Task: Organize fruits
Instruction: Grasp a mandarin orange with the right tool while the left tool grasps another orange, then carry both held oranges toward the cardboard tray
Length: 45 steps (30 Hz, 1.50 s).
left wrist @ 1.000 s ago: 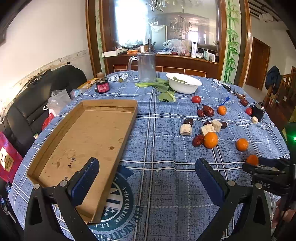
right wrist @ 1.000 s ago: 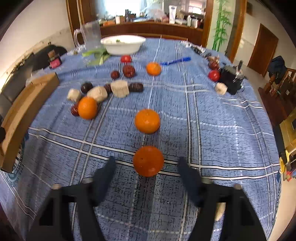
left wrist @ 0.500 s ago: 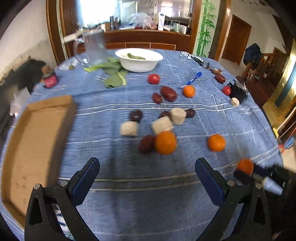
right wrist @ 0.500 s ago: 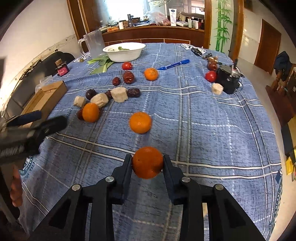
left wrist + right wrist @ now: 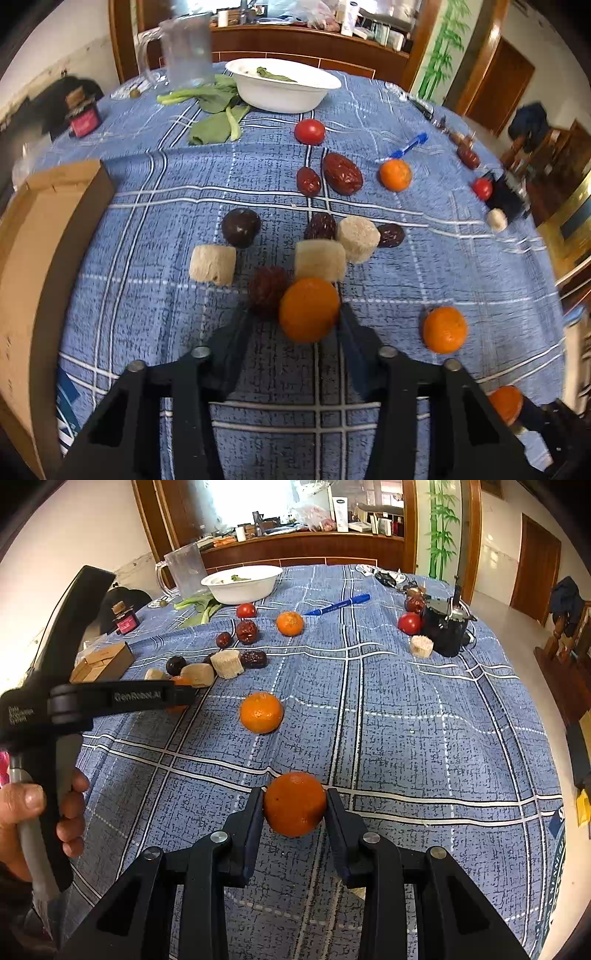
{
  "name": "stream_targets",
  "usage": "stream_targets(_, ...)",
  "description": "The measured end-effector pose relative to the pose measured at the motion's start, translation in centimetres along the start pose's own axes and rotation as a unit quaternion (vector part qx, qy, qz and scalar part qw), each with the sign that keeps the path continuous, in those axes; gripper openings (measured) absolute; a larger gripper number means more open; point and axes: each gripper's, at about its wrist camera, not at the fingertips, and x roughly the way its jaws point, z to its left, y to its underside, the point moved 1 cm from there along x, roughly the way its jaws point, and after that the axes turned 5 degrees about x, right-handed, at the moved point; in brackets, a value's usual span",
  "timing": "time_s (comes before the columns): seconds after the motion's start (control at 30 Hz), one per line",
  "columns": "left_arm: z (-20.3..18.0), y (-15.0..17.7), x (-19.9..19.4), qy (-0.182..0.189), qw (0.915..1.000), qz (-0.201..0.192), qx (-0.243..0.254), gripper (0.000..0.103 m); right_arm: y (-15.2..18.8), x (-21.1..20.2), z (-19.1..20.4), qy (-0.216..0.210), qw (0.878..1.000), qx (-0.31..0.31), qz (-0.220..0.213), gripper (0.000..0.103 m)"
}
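Left of the white bowl (image 5: 282, 90), our cardboard tray (image 5: 40, 236) waited at the desk (image 5: 155, 206) edge. In front of the bowl, our left gripper (image 5: 295, 317) had narrowed around a mandarin (image 5: 309, 309), the right pad touching, the left blurred. A jujube (image 5: 266, 291) crowded that left finger and could be knocked away. Farther right, our right gripper (image 5: 294, 808) clamped another mandarin (image 5: 294, 808), which might squirt out if squeezed unevenly.
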Motion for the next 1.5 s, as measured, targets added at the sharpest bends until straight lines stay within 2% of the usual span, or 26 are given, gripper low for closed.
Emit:
stream_targets(0.03,0.2,0.4,-0.3,0.019,0.9998,0.001,0.002,0.027,0.1,-0.1,0.0,0.000,1.000,-0.003,-0.003,0.035)
stream_targets(0.1,0.5,0.9,-0.6,0.026,0.9996,0.007,0.004,0.027,0.2,-0.3,-0.1,-0.001,1.000,-0.003,-0.004,0.035)
stream_targets(0.27,2.2,3.7,-2.2,0.073,0.9972,0.011,-0.011,0.027,0.7,-0.9,0.0,0.008,1.000,-0.010,-0.014,0.035)
stream_targets(0.37,2.8,5.4,-3.3,0.085,0.9963,0.011,-0.004,0.027,1.1,-1.1,0.1,0.014,1.000,-0.012,-0.017,0.035)
stream_targets(0.7,3.6,9.6,-6.7,0.073,0.9966,-0.003,0.039,0.027,2.4,-2.0,1.4,0.007,1.000,-0.002,-0.020,0.035)
stream_targets(0.87,3.7,10.3,-6.5,0.072,0.9956,0.006,0.060,0.029,3.2,-1.9,2.3,0.022,1.000,-0.004,-0.012,0.035)
stream_targets(0.97,3.2,9.9,-5.9,0.067,0.9950,0.010,0.074,0.043,3.3,-1.8,2.2,0.031,0.999,0.005,-0.006,0.035)
stream_targets(1.03,3.0,9.9,-5.6,0.066,0.9946,0.008,0.079,0.044,3.5,-1.8,2.2,0.039,0.999,0.004,-0.006,0.035)
stream_targets(1.13,2.8,9.7,-5.4,0.065,0.9941,-0.001,0.087,0.042,3.7,-1.7,2.0,0.047,0.999,0.006,-0.002,0.035)
stream_targets(1.17,3.0,9.7,-5.4,0.068,0.9942,-0.003,0.083,0.031,3.7,-1.5,1.9,0.048,0.999,0.008,0.000,0.035)
stream_targets(1.3,4.3,9.7,-5.8,0.081,0.9950,-0.005,0.058,0.032,4.0,-1.3,1.6,0.045,0.999,0.019,0.006,0.035)
stream_targets(1.5,5.5,10.2,-8.3,0.082,0.9942,-0.026,0.065,0.032,3.4,-2.6,3.0,0.045,0.999,0.011,-0.014,0.035)
